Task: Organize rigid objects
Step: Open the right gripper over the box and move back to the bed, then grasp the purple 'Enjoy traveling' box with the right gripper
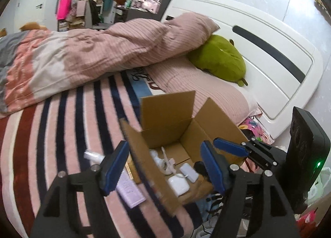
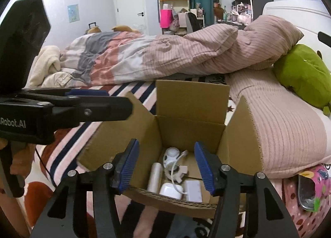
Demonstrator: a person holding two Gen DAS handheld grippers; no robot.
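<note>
An open cardboard box [image 1: 165, 128] [image 2: 190, 126] sits on the striped bedspread. Inside it lie a white case [image 1: 178, 185] [image 2: 171, 190], a white adapter [image 1: 188, 172] [image 2: 193, 190], a white round gadget with a cable [image 2: 171, 156] and a clear bottle [image 2: 155, 176]. My left gripper [image 1: 165, 167] is open and empty, straddling the box's left wall. My right gripper [image 2: 166, 167] is open and empty above the box's near edge; it also shows in the left wrist view [image 1: 229, 146]. A lilac flat package [image 1: 129, 191] and a white bottle [image 1: 93, 156] lie outside, left of the box.
A pink quilt [image 1: 93, 51] is bunched across the bed. A green plush toy [image 1: 219, 59] rests on the pillow by the white headboard [image 1: 269, 51]. The left gripper's body [image 2: 51, 111] crosses the right wrist view. Cluttered shelves stand far behind.
</note>
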